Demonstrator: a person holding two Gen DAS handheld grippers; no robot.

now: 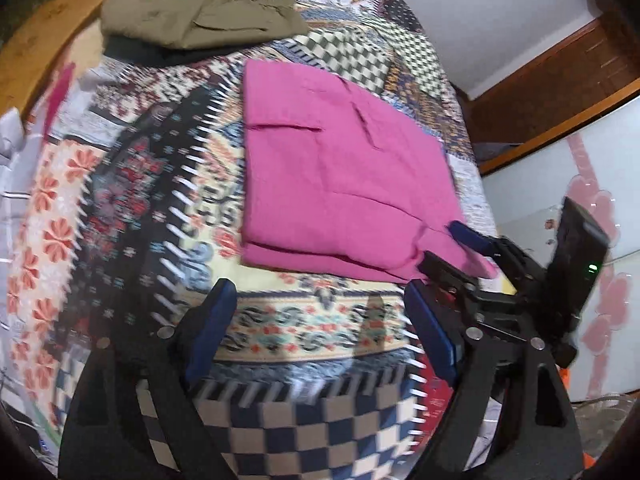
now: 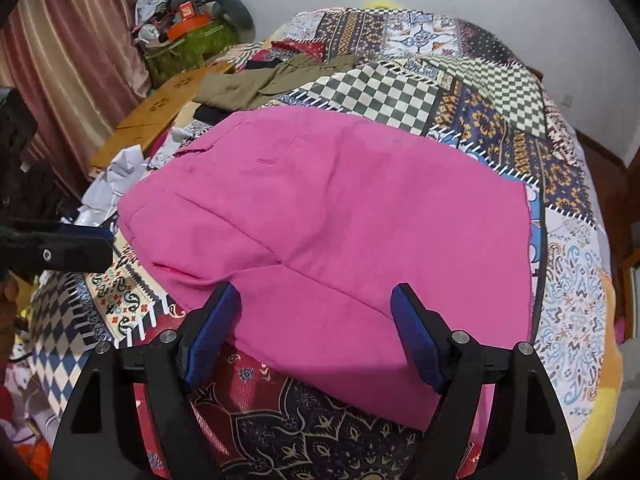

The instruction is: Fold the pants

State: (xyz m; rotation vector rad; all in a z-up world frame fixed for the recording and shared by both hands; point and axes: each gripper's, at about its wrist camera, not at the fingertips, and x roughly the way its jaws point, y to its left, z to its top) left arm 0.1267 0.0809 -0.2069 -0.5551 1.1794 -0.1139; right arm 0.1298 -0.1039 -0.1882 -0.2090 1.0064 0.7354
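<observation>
Pink pants (image 1: pixel 340 180) lie folded into a flat square on the patchwork quilt (image 1: pixel 160 200). My left gripper (image 1: pixel 318 300) stands open over bare quilt just short of the pants' near edge, with nothing between its fingers. In the same view my right gripper (image 1: pixel 446 246) sits at the pants' near right corner. The right wrist view shows the pink pants (image 2: pixel 340 220) filling the middle. My right gripper (image 2: pixel 316 300) is open there, its blue pads astride the near edge without pressing on the cloth. The left gripper's finger (image 2: pixel 80 244) shows at the left edge.
Folded olive pants (image 1: pixel 192 20) (image 2: pixel 256 80) rest on a dark garment at the far side of the bed. A wooden board (image 2: pixel 160 108) and a heap of clutter (image 2: pixel 188 20) stand by the curtain (image 2: pixel 60 40). The bed's edge drops off beside a pale cabinet (image 1: pixel 580 160).
</observation>
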